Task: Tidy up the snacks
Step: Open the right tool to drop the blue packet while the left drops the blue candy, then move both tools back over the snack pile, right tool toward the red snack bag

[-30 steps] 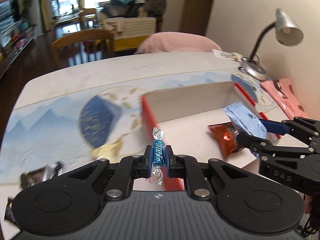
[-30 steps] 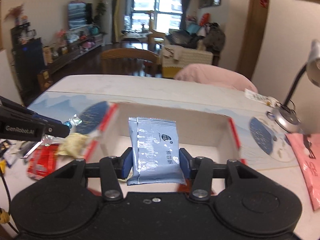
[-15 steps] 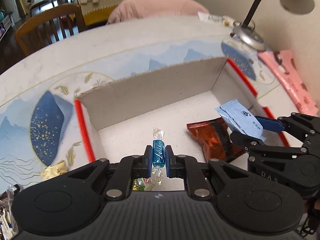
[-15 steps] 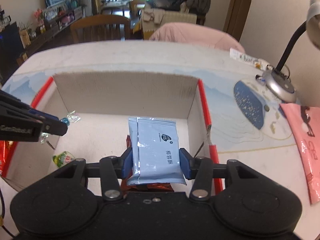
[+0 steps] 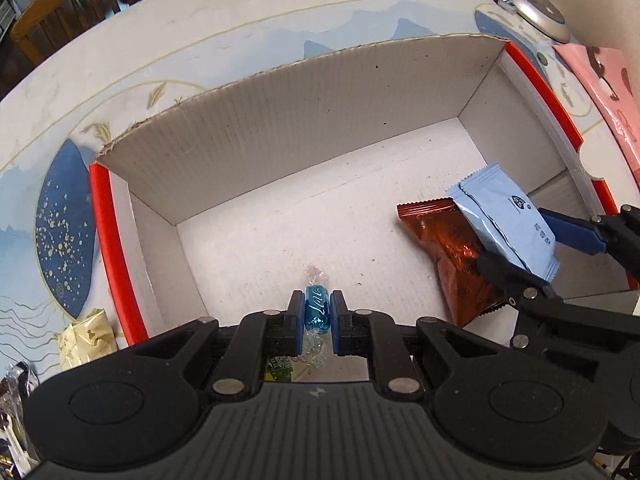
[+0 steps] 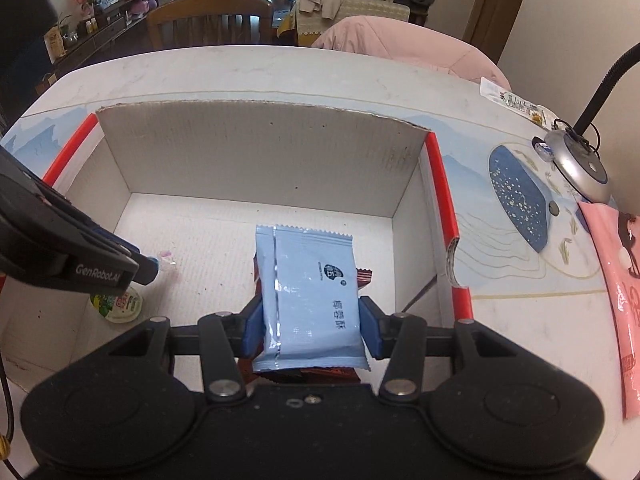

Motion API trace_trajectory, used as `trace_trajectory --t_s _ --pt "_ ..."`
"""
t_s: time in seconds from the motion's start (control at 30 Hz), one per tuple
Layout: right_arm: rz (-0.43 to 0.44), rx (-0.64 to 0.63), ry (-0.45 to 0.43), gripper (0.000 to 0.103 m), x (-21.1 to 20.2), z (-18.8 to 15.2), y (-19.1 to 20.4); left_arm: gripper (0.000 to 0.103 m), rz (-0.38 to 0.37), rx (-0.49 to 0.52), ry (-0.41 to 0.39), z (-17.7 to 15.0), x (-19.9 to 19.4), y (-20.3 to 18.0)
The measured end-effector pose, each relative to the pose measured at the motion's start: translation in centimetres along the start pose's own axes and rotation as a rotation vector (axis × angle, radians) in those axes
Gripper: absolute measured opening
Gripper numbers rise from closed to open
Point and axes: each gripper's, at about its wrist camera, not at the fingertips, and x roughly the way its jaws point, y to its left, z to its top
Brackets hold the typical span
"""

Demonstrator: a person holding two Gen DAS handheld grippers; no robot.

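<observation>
The box [image 5: 280, 128] lay open-topped on the table [image 5: 240, 40], its tall cardboard back wall and red-edged side walls bounding a mostly bare white floor. Over the box's near left part, the left gripper [image 5: 317, 322] pinched a blue candy [image 5: 317, 312] between its closed fingers; a green snack [image 6: 118, 304] lay on the floor under it. At the box's right side, the right gripper [image 6: 310, 330] clamped a pale blue packet [image 6: 310, 296] above a red packet [image 5: 452, 248] lying flat. Outside the box's left wall sat a cream wrapper [image 5: 86, 340]; beyond its right wall stood a lamp base [image 6: 580, 168] and a pink bag [image 6: 624, 280]. A chair [image 6: 208, 20] stood behind the table.
</observation>
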Motion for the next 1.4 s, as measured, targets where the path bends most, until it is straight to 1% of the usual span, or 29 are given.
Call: trace_trajectory --t_s 0.17,0.23,0.27,0.3,0.53,0.77,1.07,1.13,1.2,1.27,1.4 --pt "0.008 -0.003 -0.004 0.048 0.1 0.2 -0.2 0.013 -0.018 -0.024 0.017 0.2 0.1 0.4" --pt "0.014 -0.003 -0.006 0.049 0.1 0.2 -0.3 0.019 -0.022 -0.032 0.018 0.2 0.0 0.5" --pt "0.013 -0.006 -0.007 0.049 0.0 0.1 -0.2 0.025 -0.02 -0.036 0.015 0.2 -0.1 0.6" --pt "0.014 -0.007 -0.01 0.049 -0.1 0.1 -0.2 0.028 -0.021 -0.041 0.01 0.1 -0.2 0.7" --pt "0.017 -0.008 -0.056 0.055 -1.7 0.0 -0.2 0.029 -0.063 -0.074 -0.042 -0.7 -2.3 1.3" --pt "0.052 0.012 -0.119 0.058 -4.7 0.0 0.0 0.029 -0.102 -0.073 -0.131 -2.4 -5.8 1.8" --pt "0.092 0.027 -0.223 0.059 -9.9 -0.4 2.1 0.03 -0.119 -0.044 -0.271 -6.1 -11.2 3.2" --pt "0.097 0.028 -0.248 0.059 -11.0 -0.5 2.9 0.036 -0.125 -0.033 -0.307 -7.1 -12.4 3.7" --pt "0.106 0.037 -0.271 0.059 -11.9 -0.5 3.7 0.051 -0.121 -0.028 -0.351 -8.2 -13.7 4.3" --pt "0.114 0.046 -0.292 0.059 -12.8 -0.4 4.5 0.054 -0.116 -0.02 -0.391 -9.2 -15.0 4.9" --pt "0.141 0.06 -0.329 0.06 -14.0 -0.2 6.2 0.055 -0.107 -0.018 -0.436 -11.2 -16.9 6.5"
